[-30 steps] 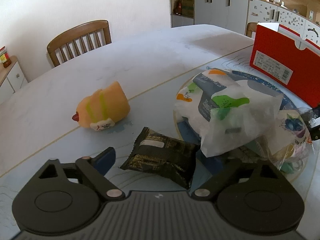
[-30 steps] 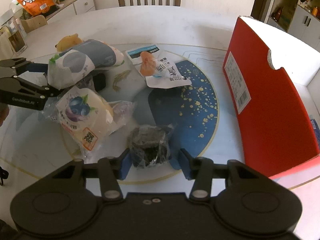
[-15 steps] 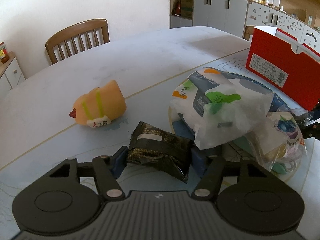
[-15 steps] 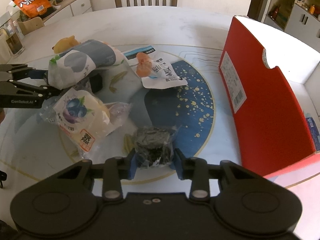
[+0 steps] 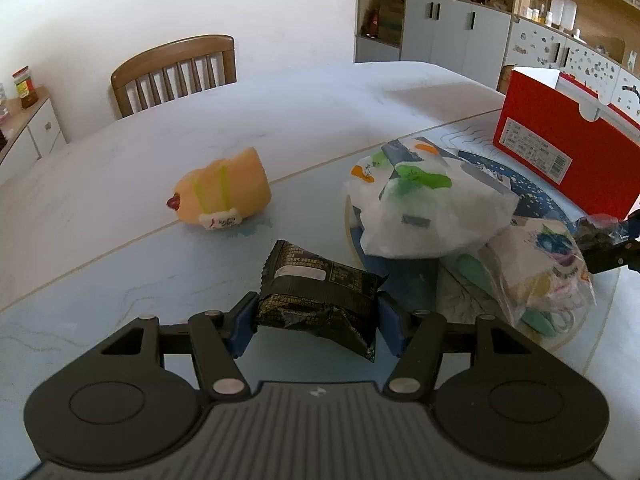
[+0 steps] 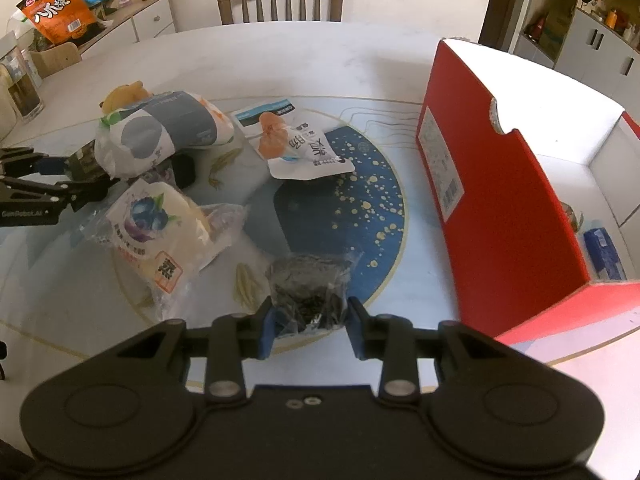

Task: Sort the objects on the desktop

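Observation:
My left gripper (image 5: 317, 316) is closing its jaws on a black snack packet (image 5: 320, 280); both blue pads press its sides and its end is tipped up off the table. In the right wrist view my right gripper (image 6: 310, 318) is shut on a clear packet of dark dried stuff (image 6: 308, 280) at the near edge of the round blue mat (image 6: 340, 208). An open red box (image 6: 500, 208) stands to the right. A yellow toy (image 5: 224, 196), a white-and-grey bag (image 5: 424, 204), a blueberry bread bag (image 6: 160, 224) and a white pouch (image 6: 296, 144) lie on the table.
A wooden chair (image 5: 176, 68) stands at the table's far side. The red box holds a blue item (image 6: 604, 256). Cabinets (image 5: 460, 28) and a sideboard with an orange bag (image 6: 52, 8) line the walls. My left gripper (image 6: 40, 188) shows at the right wrist view's left edge.
Both grippers went from open around their packets to pressing on them. The black packet has tipped up between the left pads. The right packet has been squeezed narrower.

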Demonstrator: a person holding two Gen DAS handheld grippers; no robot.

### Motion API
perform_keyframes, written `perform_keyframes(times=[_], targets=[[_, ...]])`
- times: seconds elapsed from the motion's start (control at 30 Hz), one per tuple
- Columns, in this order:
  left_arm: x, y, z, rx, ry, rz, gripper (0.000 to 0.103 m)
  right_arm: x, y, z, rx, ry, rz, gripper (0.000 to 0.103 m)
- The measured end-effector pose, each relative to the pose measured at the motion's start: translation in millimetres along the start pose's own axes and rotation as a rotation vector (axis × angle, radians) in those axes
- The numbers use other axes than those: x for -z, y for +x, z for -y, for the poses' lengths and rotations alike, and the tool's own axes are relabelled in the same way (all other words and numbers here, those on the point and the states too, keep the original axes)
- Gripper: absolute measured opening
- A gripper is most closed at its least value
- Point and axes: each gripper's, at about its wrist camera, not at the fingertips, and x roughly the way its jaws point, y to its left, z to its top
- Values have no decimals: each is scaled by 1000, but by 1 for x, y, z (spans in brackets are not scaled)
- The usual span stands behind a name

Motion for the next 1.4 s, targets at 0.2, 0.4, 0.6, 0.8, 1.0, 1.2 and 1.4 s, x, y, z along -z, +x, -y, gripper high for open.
perform_keyframes(times=[0.2, 0.4, 0.6, 0.8, 1.0, 1.2, 1.4], targets=[[11, -11, 1, 3, -22, -4, 61, 5, -7, -1, 0, -1, 7, 34], [21, -24, 2, 6, -45, -7, 61, 9, -13, -1, -3, 4, 18, 33], [24, -36, 9, 14, -64, -9, 61, 13, -22, -2, -12, 5, 33, 33], [24, -50, 18, 47, -72, 8, 61, 17, -33, -3, -24, 11, 49, 33], [21, -64, 29, 76, -71, 17, 61, 19, -47, -2, -42, 14, 69, 33], [12, -78, 44, 105, -57, 39, 61, 20, -64, 0, -52, 17, 96, 33], [-2, -86, 57, 138, -56, 42, 61, 18, -85, 7, -71, 19, 137, 33]])
